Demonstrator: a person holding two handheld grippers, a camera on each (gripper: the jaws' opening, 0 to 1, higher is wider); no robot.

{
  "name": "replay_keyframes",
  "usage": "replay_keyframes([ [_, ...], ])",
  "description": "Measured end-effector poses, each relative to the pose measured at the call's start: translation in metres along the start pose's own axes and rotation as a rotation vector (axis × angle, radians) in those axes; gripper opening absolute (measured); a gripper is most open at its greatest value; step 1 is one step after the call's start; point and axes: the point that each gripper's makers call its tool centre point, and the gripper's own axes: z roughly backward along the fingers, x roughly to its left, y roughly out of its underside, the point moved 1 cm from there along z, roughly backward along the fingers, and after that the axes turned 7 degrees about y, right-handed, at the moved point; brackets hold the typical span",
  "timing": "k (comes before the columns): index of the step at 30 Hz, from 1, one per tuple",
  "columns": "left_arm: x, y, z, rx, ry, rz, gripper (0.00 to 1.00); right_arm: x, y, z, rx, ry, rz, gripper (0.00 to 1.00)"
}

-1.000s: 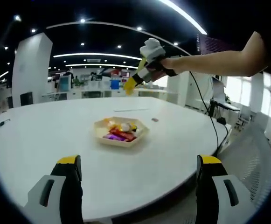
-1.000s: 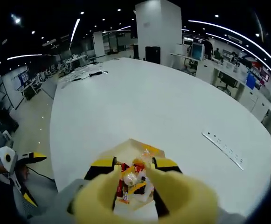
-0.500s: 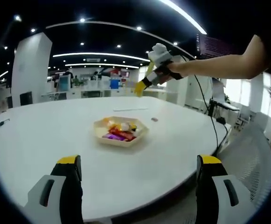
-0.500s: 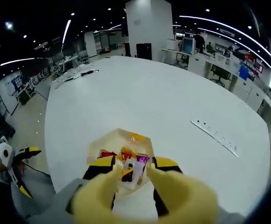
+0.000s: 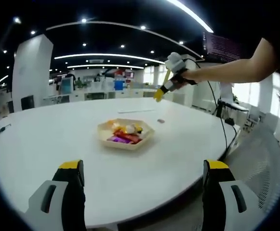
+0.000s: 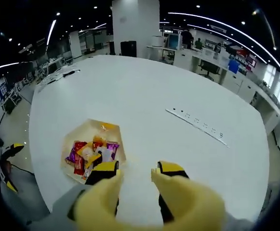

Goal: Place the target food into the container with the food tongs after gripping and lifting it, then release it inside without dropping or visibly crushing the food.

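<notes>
A pale hexagonal container (image 5: pixel 147 136) holding several wrapped snacks (image 5: pixel 124 136) sits mid-table in the left gripper view. My left gripper (image 5: pixel 144 179) stands wide open at the near table edge, nothing between its jaws. A person's arm holds my right gripper (image 5: pixel 174 76) in the air, to the right of the container and beyond it, the yellow food tongs (image 5: pixel 159 93) pointing down. In the right gripper view my right gripper (image 6: pixel 137 168) is shut on the food tongs (image 6: pixel 188 199), whose arms are apart and hold nothing. The container (image 6: pixel 70 147) lies to their left.
The round white table (image 5: pixel 58 139) has a long power strip (image 6: pixel 197 126) set into it and a small dark object (image 5: pixel 160 122) beyond the container. A mesh chair (image 5: pixel 262 163) stands at the right. My left gripper (image 6: pixel 7 150) shows at the table edge, far left.
My right gripper has moved off from above the container, to the right in the left gripper view. The container has slid from between the tongs to their left. My left gripper has stayed put.
</notes>
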Motion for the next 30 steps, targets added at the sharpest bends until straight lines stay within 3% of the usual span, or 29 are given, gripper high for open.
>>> replay_keyframes([
  [9, 0.002, 0.003, 0.000, 0.020, -0.002, 0.005, 0.99, -0.027, 0.028, -0.009, 0.038, 0.052, -0.041, 0.31],
  [30, 0.004, 0.006, -0.003, 0.047, -0.008, 0.026, 0.99, -0.058, 0.071, -0.081, 0.145, 0.169, -0.180, 0.30],
])
